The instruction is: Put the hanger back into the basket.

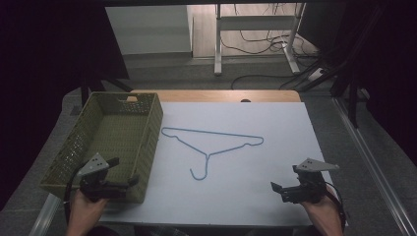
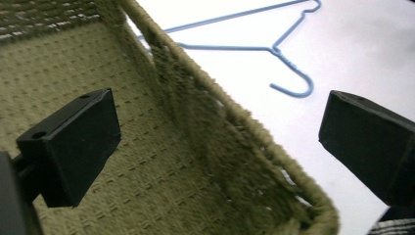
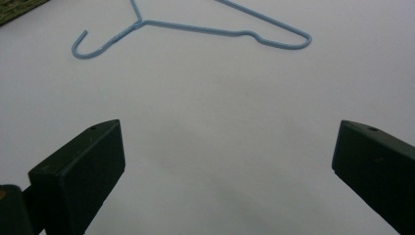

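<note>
A blue wire hanger (image 1: 208, 157) lies flat in the middle of the white table top, its hook toward the front. A green woven basket (image 1: 152, 132) stands empty at the left. My left gripper (image 1: 124, 171) is held open over the basket's near right corner. In the left gripper view its jaws (image 2: 220, 132) straddle the basket wall (image 2: 235, 110), with the hanger (image 2: 272, 49) farther off. My right gripper (image 1: 285, 178) hovers open at the front right, nothing between its jaws. In the right gripper view (image 3: 230, 161) the hanger (image 3: 141, 21) lies well ahead.
White sheet (image 1: 246, 191) covers the table, with a wooden strip (image 1: 216, 96) showing at its far edge. Behind the table stand a desk frame (image 1: 219, 44) and loose cables (image 1: 255, 42) on the floor. A corner of the basket (image 3: 14, 12) shows in the right gripper view.
</note>
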The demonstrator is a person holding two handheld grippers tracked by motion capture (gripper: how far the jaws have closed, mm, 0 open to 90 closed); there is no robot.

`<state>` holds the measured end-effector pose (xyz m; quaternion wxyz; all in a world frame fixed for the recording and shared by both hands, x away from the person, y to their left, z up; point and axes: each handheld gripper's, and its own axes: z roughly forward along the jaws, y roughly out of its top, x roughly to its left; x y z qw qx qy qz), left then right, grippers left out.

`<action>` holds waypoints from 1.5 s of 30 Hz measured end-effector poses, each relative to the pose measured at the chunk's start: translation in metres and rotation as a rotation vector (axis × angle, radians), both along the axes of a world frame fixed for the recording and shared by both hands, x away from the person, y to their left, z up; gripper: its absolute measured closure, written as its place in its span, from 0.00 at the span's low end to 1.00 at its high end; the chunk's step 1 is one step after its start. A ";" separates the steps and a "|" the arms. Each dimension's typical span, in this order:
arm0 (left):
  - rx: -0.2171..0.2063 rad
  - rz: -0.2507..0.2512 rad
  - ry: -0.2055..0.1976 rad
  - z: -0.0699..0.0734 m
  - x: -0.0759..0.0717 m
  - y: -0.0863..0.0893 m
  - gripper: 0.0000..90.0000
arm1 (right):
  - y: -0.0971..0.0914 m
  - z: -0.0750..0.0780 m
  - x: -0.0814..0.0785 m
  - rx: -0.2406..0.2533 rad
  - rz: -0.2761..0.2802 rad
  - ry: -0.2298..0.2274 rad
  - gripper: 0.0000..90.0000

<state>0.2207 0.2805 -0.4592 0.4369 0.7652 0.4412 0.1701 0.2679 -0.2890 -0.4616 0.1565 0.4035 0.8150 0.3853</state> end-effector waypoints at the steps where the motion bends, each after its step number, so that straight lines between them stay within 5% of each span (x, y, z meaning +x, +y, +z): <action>1: 0.001 0.002 0.004 0.001 0.000 -0.001 0.02 | -0.001 0.000 0.000 0.000 -0.004 0.002 0.00; 9: -0.012 -0.008 0.035 0.001 0.000 -0.001 0.03 | 0.000 -0.003 0.001 -0.016 -0.023 0.006 0.00; 18: 0.007 -0.002 0.021 0.001 0.000 -0.002 0.03 | 0.004 -0.004 0.001 -0.037 -0.022 0.009 0.00; 26: 0.007 -0.001 -0.029 0.003 -0.002 -0.003 0.04 | 0.006 -0.003 0.001 -0.036 -0.024 0.008 0.00; 34: -0.024 -0.039 -0.057 0.016 -0.005 -0.012 0.04 | 0.004 0.002 0.001 -0.029 -0.020 0.004 0.00; 45: -0.026 -0.099 -0.046 0.027 0.001 -0.035 0.03 | 0.011 0.009 0.006 -0.052 0.015 0.001 0.00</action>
